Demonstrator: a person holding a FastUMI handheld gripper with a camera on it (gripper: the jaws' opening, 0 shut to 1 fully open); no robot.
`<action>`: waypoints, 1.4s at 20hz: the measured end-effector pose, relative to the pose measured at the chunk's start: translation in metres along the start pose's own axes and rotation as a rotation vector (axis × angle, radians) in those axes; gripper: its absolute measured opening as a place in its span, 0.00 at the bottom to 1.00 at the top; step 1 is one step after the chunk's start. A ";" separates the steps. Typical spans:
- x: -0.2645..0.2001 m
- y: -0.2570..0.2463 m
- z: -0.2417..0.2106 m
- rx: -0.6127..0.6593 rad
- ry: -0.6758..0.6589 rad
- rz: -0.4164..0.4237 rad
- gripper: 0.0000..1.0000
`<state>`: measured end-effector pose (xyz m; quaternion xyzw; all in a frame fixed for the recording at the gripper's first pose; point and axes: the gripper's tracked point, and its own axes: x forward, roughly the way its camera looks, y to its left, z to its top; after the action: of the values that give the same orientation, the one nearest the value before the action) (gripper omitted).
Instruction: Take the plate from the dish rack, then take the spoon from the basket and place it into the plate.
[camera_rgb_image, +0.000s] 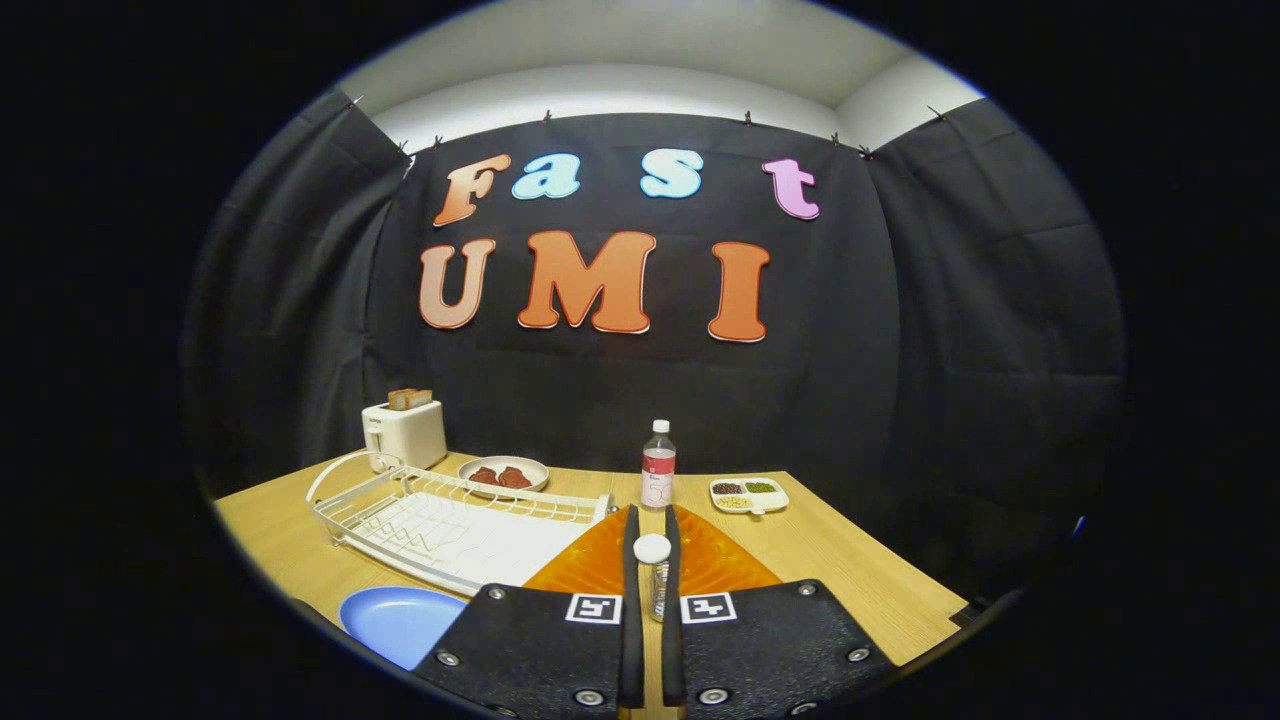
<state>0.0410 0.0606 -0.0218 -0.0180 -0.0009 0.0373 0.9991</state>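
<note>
My gripper (651, 522) hangs low over the wooden table (850, 570), its fingers nearly together. Between them stands a slim spoon (653, 549) with a round white end up and a pale stem below; both fingers press on it. Just beyond and under the fingers lies the orange ribbed basket (715, 565). The blue plate (398, 620) lies flat on the table, left of the fingers and in front of the white wire dish rack (450, 530), which holds nothing.
Behind the rack stand a white toaster (405, 432) with bread and a plate of red food (503, 473). A clear bottle (658, 478) stands straight beyond the fingers. To its right sits a small divided dish (748, 493). The table's right edge runs close by.
</note>
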 end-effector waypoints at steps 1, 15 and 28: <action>-0.006 0.008 0.002 0.000 -0.004 0.012 0.07; -0.059 0.164 -0.055 -0.003 0.073 0.284 0.07; -0.054 0.192 -0.123 -0.005 0.225 0.343 0.13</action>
<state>-0.0267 0.2435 -0.1516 -0.0246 0.1139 0.2048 0.9718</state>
